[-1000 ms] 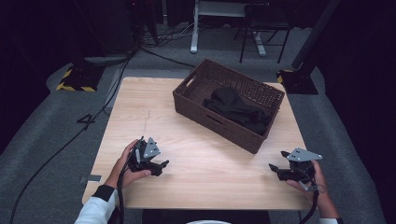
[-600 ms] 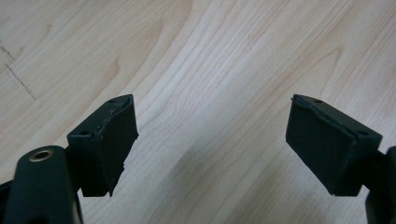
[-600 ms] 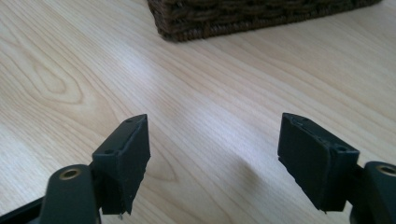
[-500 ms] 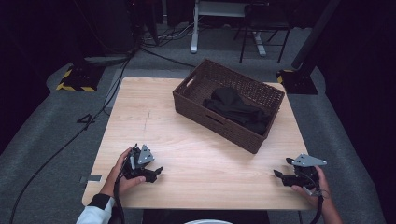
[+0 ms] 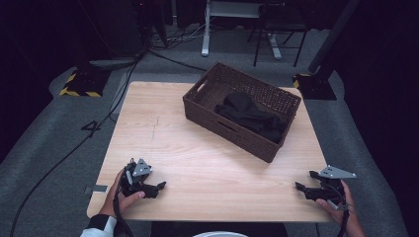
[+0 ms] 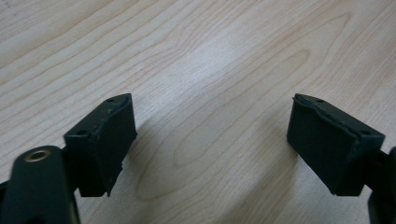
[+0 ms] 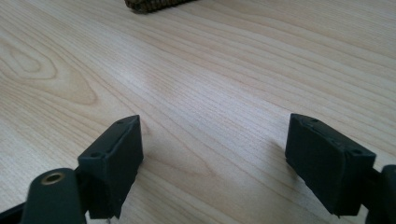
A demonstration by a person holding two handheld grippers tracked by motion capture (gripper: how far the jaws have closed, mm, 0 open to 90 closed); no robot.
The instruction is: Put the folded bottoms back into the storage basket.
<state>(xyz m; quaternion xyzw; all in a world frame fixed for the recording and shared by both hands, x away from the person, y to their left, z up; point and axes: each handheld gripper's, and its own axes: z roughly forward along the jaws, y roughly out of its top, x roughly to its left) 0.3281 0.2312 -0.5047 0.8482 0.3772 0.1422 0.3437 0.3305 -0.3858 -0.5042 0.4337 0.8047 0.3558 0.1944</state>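
A pale wooden worktop carries a dark brown wicker basket with black cloth already inside, so any packing looks done. Left gripper and right gripper rest near the front edge, jaws apart, empty.

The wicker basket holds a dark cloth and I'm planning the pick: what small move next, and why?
Probably lift the right hand-held gripper toward the wicker basket. Both grippers sit open at the near table edge, far from the black cloth.
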